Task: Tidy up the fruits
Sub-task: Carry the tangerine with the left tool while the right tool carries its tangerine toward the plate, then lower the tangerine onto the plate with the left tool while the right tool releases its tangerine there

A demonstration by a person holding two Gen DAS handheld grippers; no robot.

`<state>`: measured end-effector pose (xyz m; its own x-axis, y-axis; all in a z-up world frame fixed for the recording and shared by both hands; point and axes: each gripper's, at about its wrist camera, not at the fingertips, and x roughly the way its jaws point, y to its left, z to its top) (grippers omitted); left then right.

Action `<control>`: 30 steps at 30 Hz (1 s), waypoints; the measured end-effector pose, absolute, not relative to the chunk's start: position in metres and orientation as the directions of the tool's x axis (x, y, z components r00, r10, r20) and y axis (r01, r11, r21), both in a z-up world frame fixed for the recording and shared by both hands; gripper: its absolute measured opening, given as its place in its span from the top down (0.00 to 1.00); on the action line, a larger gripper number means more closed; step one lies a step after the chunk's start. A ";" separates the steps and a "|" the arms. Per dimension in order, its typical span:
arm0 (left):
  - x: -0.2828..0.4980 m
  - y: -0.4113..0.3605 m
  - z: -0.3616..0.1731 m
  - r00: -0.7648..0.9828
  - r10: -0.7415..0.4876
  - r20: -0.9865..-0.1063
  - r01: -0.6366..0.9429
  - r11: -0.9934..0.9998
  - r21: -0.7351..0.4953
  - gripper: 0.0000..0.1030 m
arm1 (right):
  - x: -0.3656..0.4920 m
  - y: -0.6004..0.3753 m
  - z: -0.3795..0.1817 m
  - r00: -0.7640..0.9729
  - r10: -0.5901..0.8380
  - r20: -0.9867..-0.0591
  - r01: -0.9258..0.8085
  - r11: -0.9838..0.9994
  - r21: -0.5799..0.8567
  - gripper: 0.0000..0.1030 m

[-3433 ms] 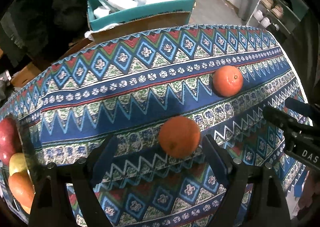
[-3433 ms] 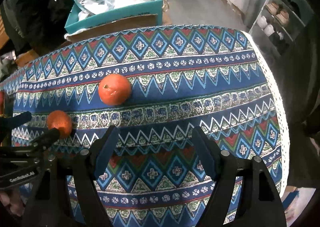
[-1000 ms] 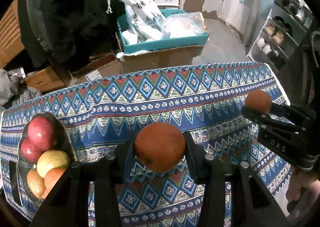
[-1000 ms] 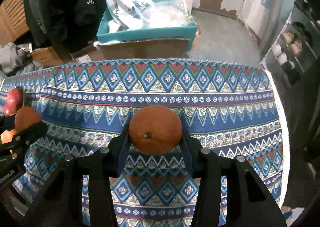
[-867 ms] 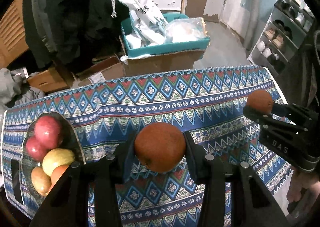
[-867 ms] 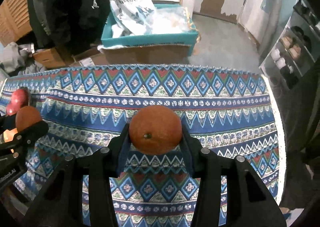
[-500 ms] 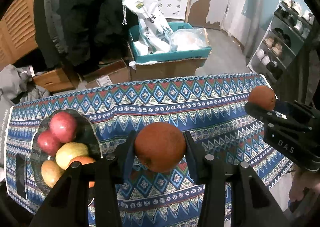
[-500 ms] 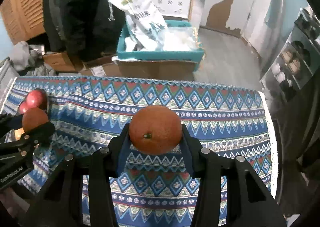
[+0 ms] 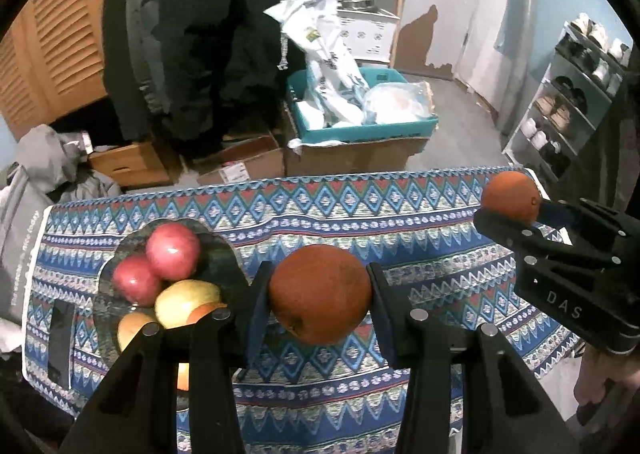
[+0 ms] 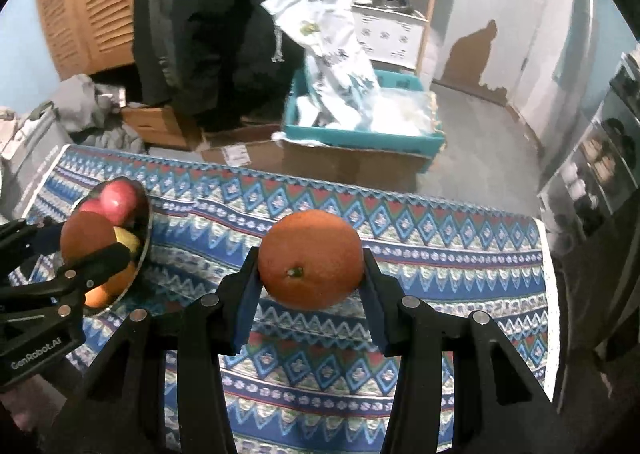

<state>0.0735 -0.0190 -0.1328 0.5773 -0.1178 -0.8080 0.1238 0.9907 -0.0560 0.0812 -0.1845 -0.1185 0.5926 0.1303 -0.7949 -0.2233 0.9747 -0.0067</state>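
Both tongs (image 9: 320,296) (image 10: 310,258) clamping oranges (image 9: 320,294); stem (image 10: 294,272) right-view only.

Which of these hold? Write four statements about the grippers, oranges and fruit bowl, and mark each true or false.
1. The left gripper is shut on an orange. True.
2. The right gripper is open and holds nothing. False: it clamps the second orange.
3. The fruit bowl holds red apples. True.
4. Both oranges rest on the tablecloth. False: both are held above it.
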 end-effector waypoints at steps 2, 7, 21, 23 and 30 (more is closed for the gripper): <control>0.072 -0.011 -0.133 0.580 -0.111 -0.807 0.111 0.992 -0.057 0.55 | 0.083 -0.175 -0.118 0.590 0.142 -0.795 -0.237 0.971 -0.002 0.56; 0.070 0.013 -0.134 0.588 -0.087 -0.804 0.075 0.996 -0.052 0.55 | 0.087 -0.151 -0.118 0.580 0.173 -0.796 -0.274 0.962 0.009 0.56; 0.068 0.083 -0.154 0.569 -0.019 -0.822 -0.057 0.996 -0.063 0.55 | 0.103 -0.073 -0.134 0.530 0.236 -0.815 -0.392 0.920 0.011 0.56; 0.068 0.095 -0.158 0.563 -0.010 -0.826 -0.080 0.995 -0.067 0.55 | 0.105 -0.063 -0.138 0.521 0.238 -0.820 -0.403 0.915 0.009 0.56; 0.069 0.130 -0.175 0.537 0.020 -0.843 -0.153 0.986 -0.073 0.55 | 0.114 -0.026 -0.150 0.485 0.257 -0.836 -0.450 0.893 0.014 0.56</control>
